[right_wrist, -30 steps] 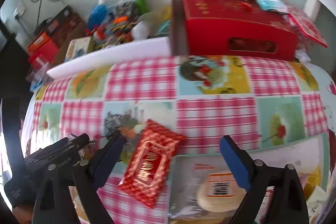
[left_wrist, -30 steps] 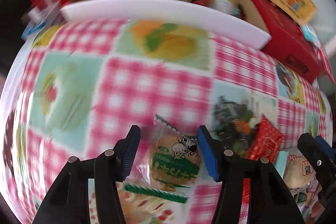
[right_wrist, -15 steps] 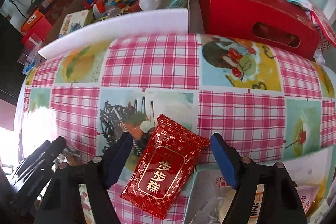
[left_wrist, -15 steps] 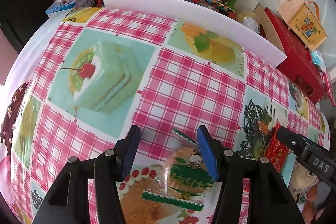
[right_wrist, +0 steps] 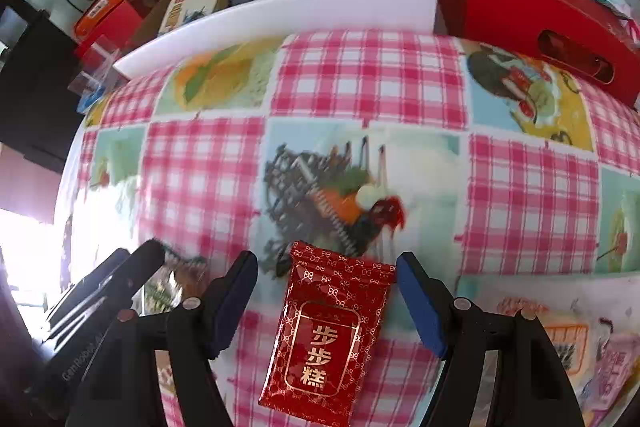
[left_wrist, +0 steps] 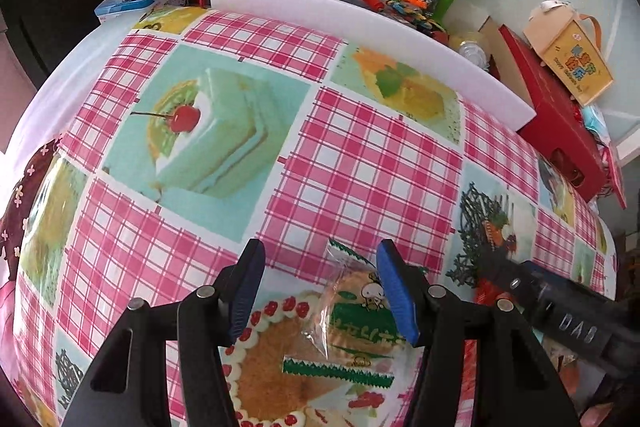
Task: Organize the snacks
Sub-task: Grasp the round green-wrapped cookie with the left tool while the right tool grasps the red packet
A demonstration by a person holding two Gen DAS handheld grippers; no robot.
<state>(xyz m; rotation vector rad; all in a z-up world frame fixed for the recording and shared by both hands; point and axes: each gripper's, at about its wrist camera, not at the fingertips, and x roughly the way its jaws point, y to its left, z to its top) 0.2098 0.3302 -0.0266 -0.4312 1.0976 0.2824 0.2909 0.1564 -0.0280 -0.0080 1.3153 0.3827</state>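
Pre-grasp on both sides. On the bench (left_wrist: 360, 167), our right gripper (right_wrist: 326, 291) straddles the red snack packet (right_wrist: 328, 331), left gripper (left_wrist: 320, 283) straddles the clear cookie packet (left_wrist: 356, 319). All jaws apart, nothing held. Next: lower, centre, close.

a clear-wrapped round biscuit (left_wrist: 354, 321) with green label and zigzag ends lies flat between the left jaws, nearer the right one. a red gold-printed packet (right_wrist: 330, 337) lies flat between the right jaws.

Both wrist views overlook the tablecloth (left_wrist: 360, 167) closely.
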